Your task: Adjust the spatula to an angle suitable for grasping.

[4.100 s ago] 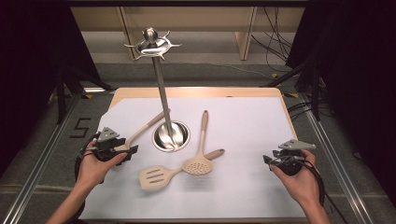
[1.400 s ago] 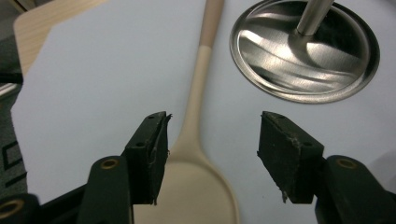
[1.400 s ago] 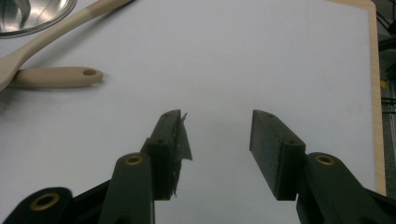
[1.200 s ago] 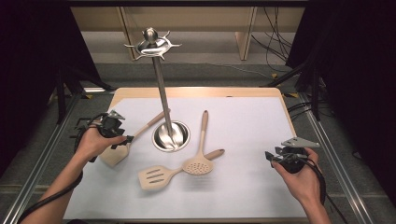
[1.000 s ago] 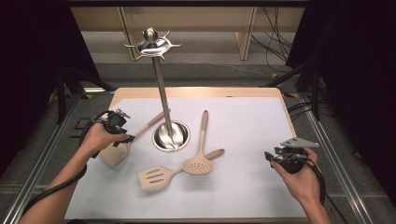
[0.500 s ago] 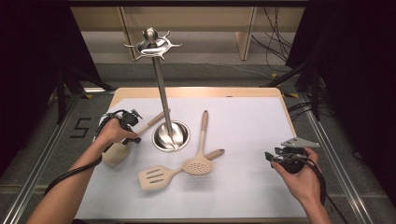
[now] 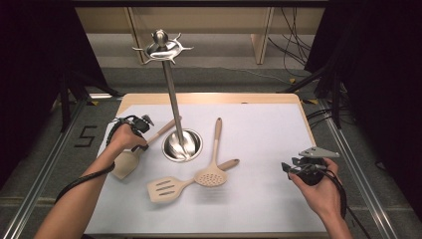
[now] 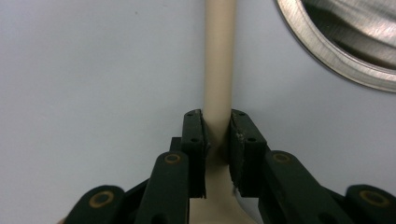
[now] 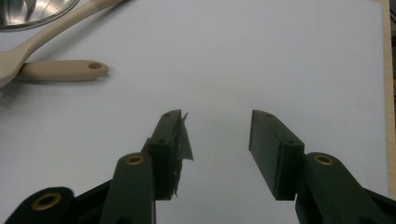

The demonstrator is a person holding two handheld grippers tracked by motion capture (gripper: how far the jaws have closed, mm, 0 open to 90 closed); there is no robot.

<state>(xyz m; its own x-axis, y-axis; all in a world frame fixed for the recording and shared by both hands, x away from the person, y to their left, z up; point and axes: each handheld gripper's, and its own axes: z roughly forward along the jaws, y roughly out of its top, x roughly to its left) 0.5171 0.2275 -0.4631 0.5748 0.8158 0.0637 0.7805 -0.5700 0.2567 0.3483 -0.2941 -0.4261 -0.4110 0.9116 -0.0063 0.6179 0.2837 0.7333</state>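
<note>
Left hand-held gripper (image 8: 215, 133) clamps the beige spatula's (image 7: 130, 158) handle on the worktop (image 7: 268, 129).
Its jaws have just been closing and now pinch the handle, at about nine o'clock from the steel stand (image 7: 182, 145). The right hand-held gripper (image 9: 215, 135) hangs wide open, holding nothing.

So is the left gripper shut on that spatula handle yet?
Shut on it: the left gripper has just been closing, and both pads press the spatula handle between them.
</note>
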